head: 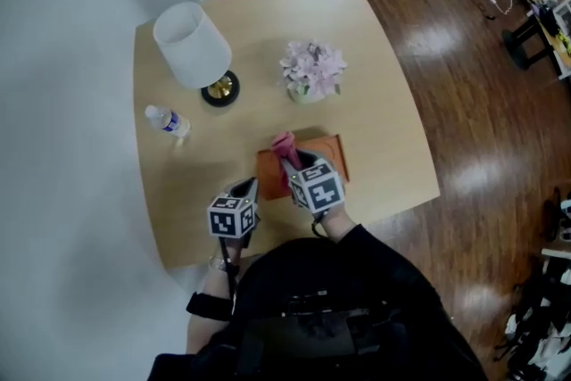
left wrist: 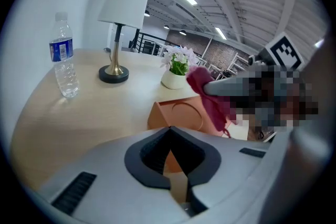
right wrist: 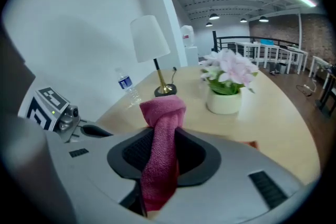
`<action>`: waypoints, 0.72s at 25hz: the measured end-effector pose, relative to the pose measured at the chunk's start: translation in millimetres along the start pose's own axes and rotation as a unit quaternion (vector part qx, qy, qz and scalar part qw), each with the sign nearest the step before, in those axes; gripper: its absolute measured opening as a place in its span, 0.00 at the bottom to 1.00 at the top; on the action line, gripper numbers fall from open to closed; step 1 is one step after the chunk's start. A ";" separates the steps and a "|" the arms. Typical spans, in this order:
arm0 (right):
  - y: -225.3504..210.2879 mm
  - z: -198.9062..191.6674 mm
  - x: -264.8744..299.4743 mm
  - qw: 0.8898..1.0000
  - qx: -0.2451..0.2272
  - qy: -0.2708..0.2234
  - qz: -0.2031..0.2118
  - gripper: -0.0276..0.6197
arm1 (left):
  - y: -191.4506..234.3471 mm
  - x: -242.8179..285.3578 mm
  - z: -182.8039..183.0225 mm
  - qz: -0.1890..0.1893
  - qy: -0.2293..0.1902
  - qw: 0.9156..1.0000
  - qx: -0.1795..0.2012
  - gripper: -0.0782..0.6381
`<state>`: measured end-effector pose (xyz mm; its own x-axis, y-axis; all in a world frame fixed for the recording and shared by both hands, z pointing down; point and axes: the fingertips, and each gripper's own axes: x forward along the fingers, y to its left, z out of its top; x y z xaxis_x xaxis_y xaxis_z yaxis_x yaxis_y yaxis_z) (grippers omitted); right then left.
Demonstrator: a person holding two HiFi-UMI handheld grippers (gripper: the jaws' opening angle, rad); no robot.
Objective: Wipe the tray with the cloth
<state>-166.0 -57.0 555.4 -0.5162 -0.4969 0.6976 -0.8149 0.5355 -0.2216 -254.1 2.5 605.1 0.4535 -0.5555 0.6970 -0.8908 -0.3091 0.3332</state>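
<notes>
Pinching the pink cloth [head: 285, 144] in its jaws, the right gripper [head: 294, 163] hangs right over the orange tray [head: 332, 152], which lies just below with its long axis running left to right on the table [head: 384, 103]. The left gripper [head: 248, 188], jaws pressed together on nothing, sits just beside the tray's left end. One tray, one cloth, one lamp [head: 192, 45], one water bottle [head: 167, 121], one potted flower [head: 312, 70].

Hand-held gripper [right wrist: 157, 165] clamping pink cloth [right wrist: 160, 155], lamp [right wrist: 152, 44], flowers [right wrist: 228, 73]
</notes>
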 end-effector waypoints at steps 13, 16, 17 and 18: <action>16.2 -20.3 59.3 0.998 -0.029 0.052 -0.019 0.24 | -8.3 4.7 -4.7 -0.020 0.019 1.000 0.013 0.11; -30.0 -26.4 36.9 0.996 -0.027 0.055 -0.065 0.24 | -11.7 9.9 -4.0 -0.027 0.023 0.999 0.013 0.11; -46.7 -28.9 28.1 0.995 -0.020 0.054 -0.079 0.24 | -12.2 10.8 -3.8 -0.028 0.023 0.999 0.012 0.11; -63.4 -31.7 19.6 0.994 -0.013 0.055 -0.093 0.24 | -12.0 11.2 -3.8 -0.028 0.023 0.999 0.010 0.11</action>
<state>-116.1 -79.1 604.8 -0.3242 -0.5126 0.7951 -0.8856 0.4599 -0.0646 -238.4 3.0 611.3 0.5011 -0.5010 0.7056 -0.8626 -0.3549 0.3606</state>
